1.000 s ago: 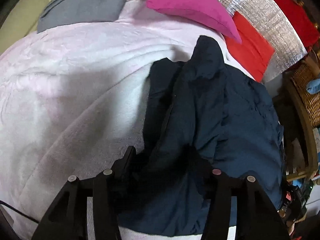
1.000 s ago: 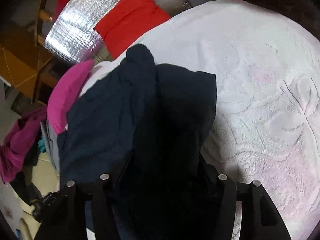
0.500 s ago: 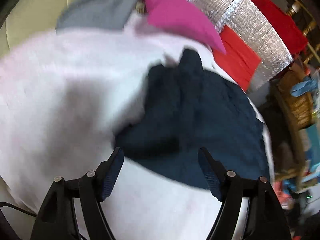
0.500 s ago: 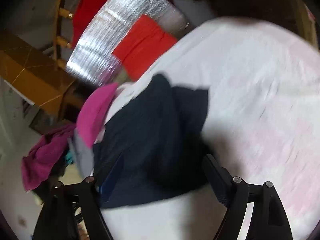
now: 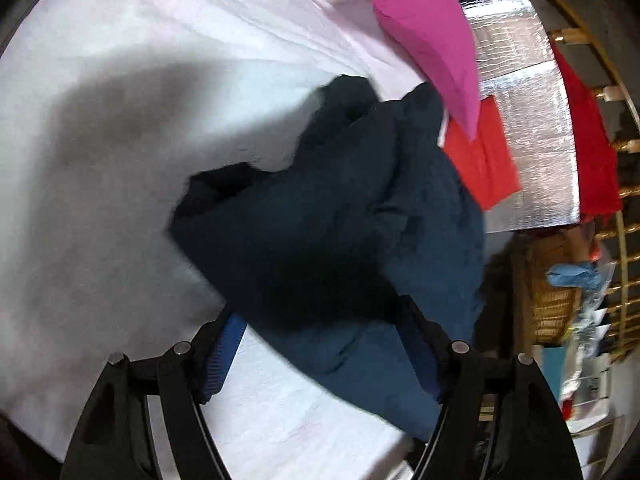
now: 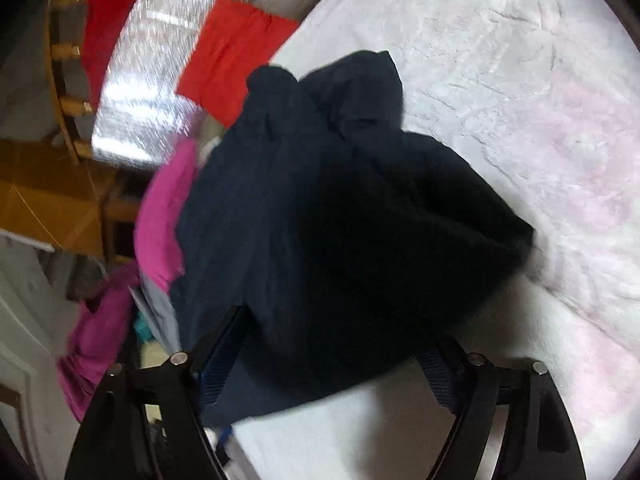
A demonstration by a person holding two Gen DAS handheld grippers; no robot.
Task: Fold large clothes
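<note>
Left claw (image 5: 320, 354): we spread it wide, pinching nothing.
Right claw (image 6: 332, 356): also spread, empty.
Jacket (image 5: 332, 232): we leave it bunched on the bed (image 5: 120, 180), ready for a new grip.

The left hand-held gripper (image 5: 320, 344) is held with its two black fingers spread wide apart; blue ribbed pads (image 5: 222, 354) are seen on their inner faces. Nothing is clamped between them. The right hand-held gripper (image 6: 332, 356) is likewise held with its fingers spread wide, blue pads (image 6: 222, 360) facing inward, and nothing is pinched. Both are seen from behind, pointed forward and downward. No hands or arms are seen.
</note>
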